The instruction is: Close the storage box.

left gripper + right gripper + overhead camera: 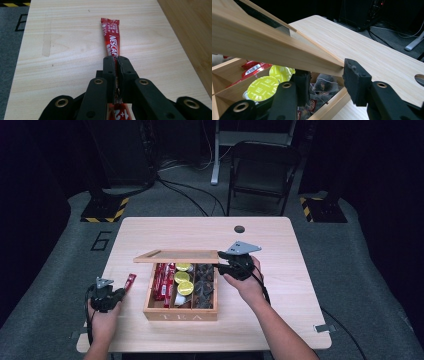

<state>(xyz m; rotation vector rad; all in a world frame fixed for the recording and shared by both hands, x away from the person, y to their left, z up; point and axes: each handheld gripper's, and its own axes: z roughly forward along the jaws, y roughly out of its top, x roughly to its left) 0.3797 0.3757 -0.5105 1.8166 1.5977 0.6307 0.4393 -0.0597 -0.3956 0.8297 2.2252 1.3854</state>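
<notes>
Two hand-held grippers work at a pale wooden bench (280, 270). The left hand-held gripper (116, 65) is clamped on a red Nescafé stick sachet (111, 40), which lies along the bench just left of a wooden tea box (181, 312). The right hand-held gripper (325, 77) has its jaws wide apart around the corner of the box's raised lid (262, 47), which slants over the compartments. Inside sit red sachets (162, 281), yellow-topped capsules (263, 87) and dark tea bags (324, 85). A folding chair (262, 170) stands beyond the bench.
</notes>
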